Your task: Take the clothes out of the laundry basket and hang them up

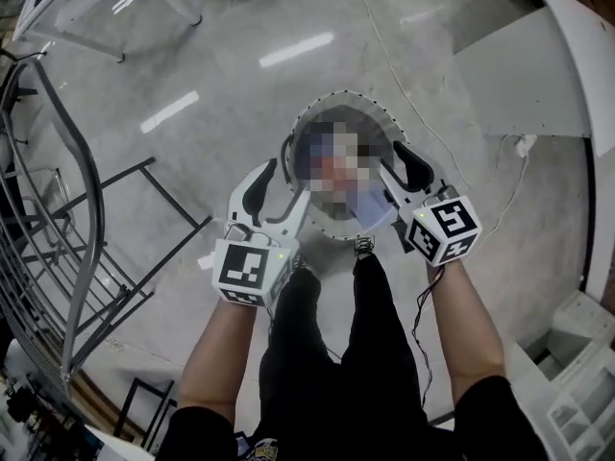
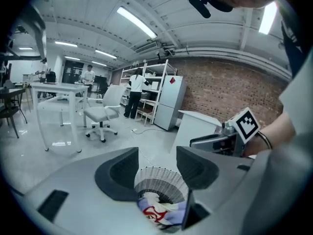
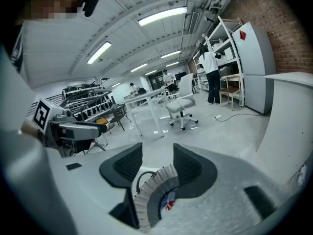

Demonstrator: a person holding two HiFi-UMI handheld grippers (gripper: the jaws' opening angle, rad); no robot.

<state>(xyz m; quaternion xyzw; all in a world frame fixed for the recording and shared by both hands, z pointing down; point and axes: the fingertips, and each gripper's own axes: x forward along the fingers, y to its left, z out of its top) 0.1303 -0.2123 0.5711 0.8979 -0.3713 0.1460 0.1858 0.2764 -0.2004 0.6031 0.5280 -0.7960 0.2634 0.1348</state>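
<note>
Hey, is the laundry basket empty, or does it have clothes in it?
Not empty: the left gripper view shows the laundry basket holding clothes, white and lavender fabric with a red print.

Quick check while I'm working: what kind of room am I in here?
Probably a workshop or lab, not a home: bare brick wall, metal shelving, a white table and swivel chair on a polished floor.

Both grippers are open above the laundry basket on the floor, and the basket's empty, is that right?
Not quite: the basket is not empty. The laundry basket holds clothes, as the left gripper view shows. The rest stands: the left gripper and the right gripper are both open above it, and it sits on the floor.
</note>
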